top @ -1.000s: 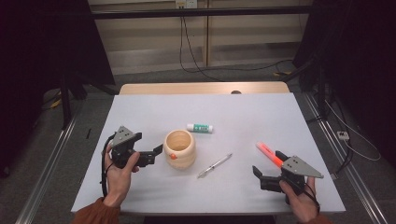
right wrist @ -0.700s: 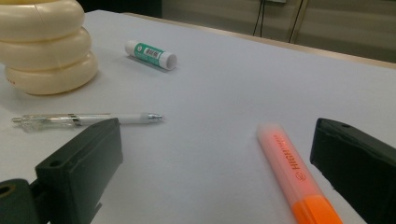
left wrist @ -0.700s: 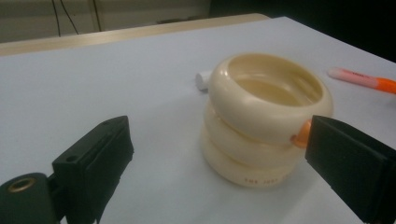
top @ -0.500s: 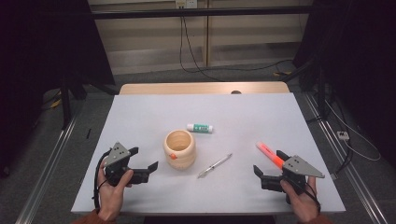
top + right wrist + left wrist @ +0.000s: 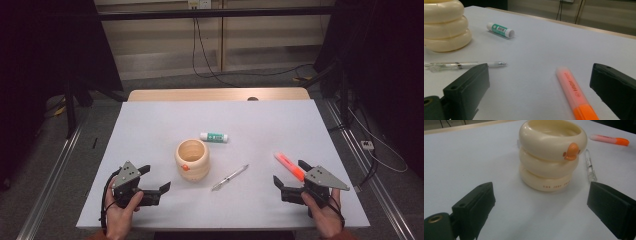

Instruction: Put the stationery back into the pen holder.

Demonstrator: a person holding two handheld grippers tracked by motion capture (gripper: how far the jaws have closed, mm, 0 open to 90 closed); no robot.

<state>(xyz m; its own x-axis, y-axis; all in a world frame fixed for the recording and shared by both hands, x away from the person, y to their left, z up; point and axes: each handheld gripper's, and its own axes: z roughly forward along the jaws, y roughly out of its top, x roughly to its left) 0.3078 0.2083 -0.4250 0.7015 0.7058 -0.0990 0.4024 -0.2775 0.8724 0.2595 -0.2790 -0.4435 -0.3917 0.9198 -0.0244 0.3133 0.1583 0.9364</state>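
A cream, ring-shaped cup with an orange duck bill (image 5: 192,160) stands upright at the table's middle. My left gripper (image 5: 155,178) rests open on the table to the cup's left and nearer the person, nothing between its jaws. Its own view faces the cup (image 5: 552,155), with the clear pen (image 5: 590,167) and the highlighter (image 5: 610,139) beyond. My right gripper (image 5: 290,172) is open at the near right, and the orange highlighter (image 5: 289,166) lies between its spread jaws. That highlighter (image 5: 574,93) lies flat on the table, untouched, in the right gripper view.
A clear pen (image 5: 230,177) lies on the white table (image 5: 165,120) right of the cup. A green-and-white glue stick (image 5: 215,137) lies behind the cup. A wooden strip (image 5: 215,95) runs along the table's far edge, with cables on the floor beyond.
My left gripper has drawn back from beside the cup toward the table's near edge and settled lower. The right gripper and all objects stayed put.
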